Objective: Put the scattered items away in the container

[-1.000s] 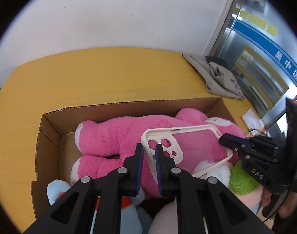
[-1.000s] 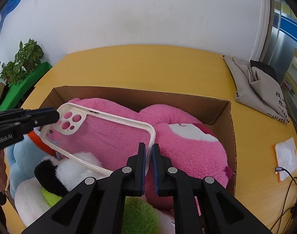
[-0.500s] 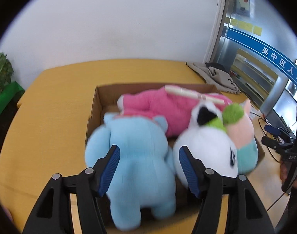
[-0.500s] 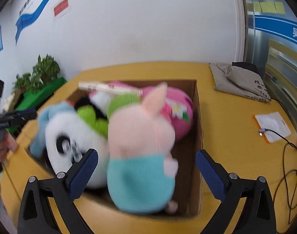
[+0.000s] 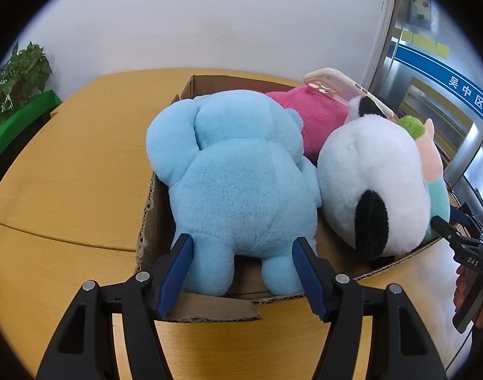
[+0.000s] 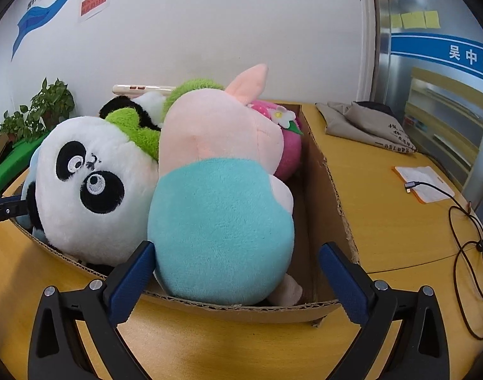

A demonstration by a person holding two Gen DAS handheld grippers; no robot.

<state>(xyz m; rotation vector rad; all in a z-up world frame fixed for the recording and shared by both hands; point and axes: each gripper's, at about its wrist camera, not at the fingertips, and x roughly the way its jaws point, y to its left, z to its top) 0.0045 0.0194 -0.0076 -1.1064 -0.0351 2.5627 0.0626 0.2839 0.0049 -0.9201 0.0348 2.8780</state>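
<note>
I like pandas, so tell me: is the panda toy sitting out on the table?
No, the panda toy sits inside the cardboard box, squeezed against the pink pig toy.

We see a plain white wall (image 5: pixel 209 25) behind a yellow wooden desk (image 5: pixel 83 164) whose top shows a thin seam running across it. At the far left a leafy potted plant (image 5: pixel 16 79) stands on a green ledge (image 5: pixel 13 120). On the wall in the right wrist view hang a blue wave banner (image 6: pixel 51 3) and a small red sign (image 6: pixel 94 0). To the right we find a metal-framed glass partition (image 6: pixel 431 79) crossed by a blue band with white characters (image 6: pixel 447 52), with yellow sticky notes (image 6: pixel 414 19) above it.
</note>
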